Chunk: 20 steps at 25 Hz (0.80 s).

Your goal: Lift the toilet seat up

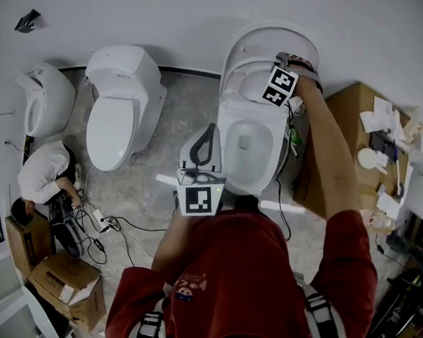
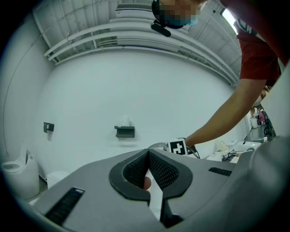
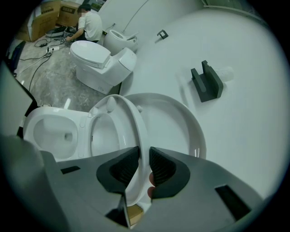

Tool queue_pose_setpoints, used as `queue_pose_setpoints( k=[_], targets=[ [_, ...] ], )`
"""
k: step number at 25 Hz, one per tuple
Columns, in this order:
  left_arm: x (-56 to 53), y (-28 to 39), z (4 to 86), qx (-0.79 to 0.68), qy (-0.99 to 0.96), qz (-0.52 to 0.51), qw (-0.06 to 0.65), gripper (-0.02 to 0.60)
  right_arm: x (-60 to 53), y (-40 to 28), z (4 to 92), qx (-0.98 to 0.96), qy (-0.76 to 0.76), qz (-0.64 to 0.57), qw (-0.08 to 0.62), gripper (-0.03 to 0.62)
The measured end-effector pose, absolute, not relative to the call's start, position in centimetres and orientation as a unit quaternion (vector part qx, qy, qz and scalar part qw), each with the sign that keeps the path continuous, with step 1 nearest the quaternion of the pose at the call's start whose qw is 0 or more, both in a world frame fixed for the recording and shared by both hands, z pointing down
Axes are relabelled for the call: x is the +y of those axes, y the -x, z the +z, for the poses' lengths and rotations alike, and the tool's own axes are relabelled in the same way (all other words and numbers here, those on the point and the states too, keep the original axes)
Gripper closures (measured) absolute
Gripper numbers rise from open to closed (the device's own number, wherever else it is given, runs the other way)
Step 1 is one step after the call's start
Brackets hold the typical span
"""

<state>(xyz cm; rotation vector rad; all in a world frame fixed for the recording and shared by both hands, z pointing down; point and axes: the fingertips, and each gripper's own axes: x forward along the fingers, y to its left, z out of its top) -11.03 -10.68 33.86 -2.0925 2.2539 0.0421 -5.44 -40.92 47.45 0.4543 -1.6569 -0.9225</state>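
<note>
The white toilet bowl [image 1: 244, 151] stands in front of me, its lid [image 1: 269, 40] leaning back against the wall. The seat ring [image 3: 129, 129] is raised nearly upright, just in front of the lid [image 3: 181, 127]. My right gripper [image 3: 142, 159] is shut on the ring's rim, one pad on each face; in the head view it [image 1: 284, 60] reaches over the top of the toilet. My left gripper [image 1: 208, 133] hovers by the bowl's near left side, pointing at the wall [image 2: 148, 156], jaws together with nothing between them.
A second toilet [image 1: 121, 106] and a third white fixture [image 1: 44, 98] stand to the left. A person [image 1: 44, 172] crouches there among cables [image 1: 109, 225] and cardboard boxes [image 1: 62, 283]. A cluttered brown box [image 1: 346, 117] is right of the toilet. A dark wall holder [image 3: 206, 81] hangs beside the lid.
</note>
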Motion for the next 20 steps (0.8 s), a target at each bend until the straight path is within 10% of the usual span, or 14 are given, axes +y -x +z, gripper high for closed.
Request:
queue_pose_setpoints(
  k=[20],
  targets=[
    [-10.9,12.4,34.6,0.747,0.664,0.004,0.019,0.572,-43.7,6.4,47.8,-0.704,-0.199,-0.381,0.565,0.525]
  ],
)
